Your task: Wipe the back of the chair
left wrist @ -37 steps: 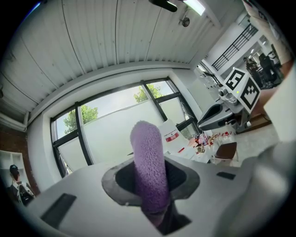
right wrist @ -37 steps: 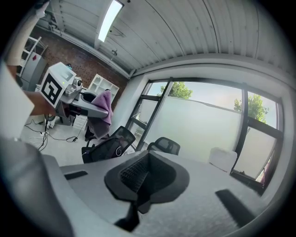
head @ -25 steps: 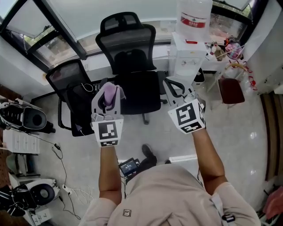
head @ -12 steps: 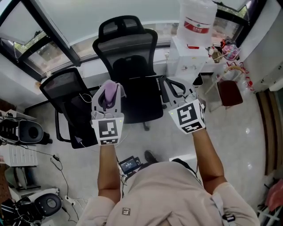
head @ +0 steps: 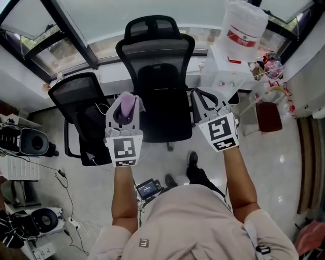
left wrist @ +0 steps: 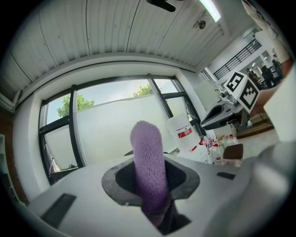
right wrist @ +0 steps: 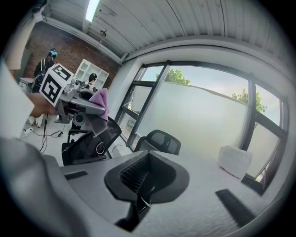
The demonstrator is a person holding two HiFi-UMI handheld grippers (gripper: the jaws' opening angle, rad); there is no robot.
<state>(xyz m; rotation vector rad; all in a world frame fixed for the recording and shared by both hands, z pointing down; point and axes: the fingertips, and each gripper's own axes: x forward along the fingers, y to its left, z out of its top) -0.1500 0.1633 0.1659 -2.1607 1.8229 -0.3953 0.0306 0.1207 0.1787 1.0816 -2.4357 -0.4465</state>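
By the chair point(head: 162, 66) — L gripper point(head: 125, 103) clamps purple cloth point(left wrist: 149, 162); R gripper point(head: 207, 101) jaws together, empty

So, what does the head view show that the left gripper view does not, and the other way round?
Only the head view shows the person's forearms, the floor and the seats of the two black chairs. Only the left gripper view shows the slatted ceiling with its lamp. Both show the purple cloth held in the shut left gripper, the water bottle with a red label, and the right gripper with its marker cube.
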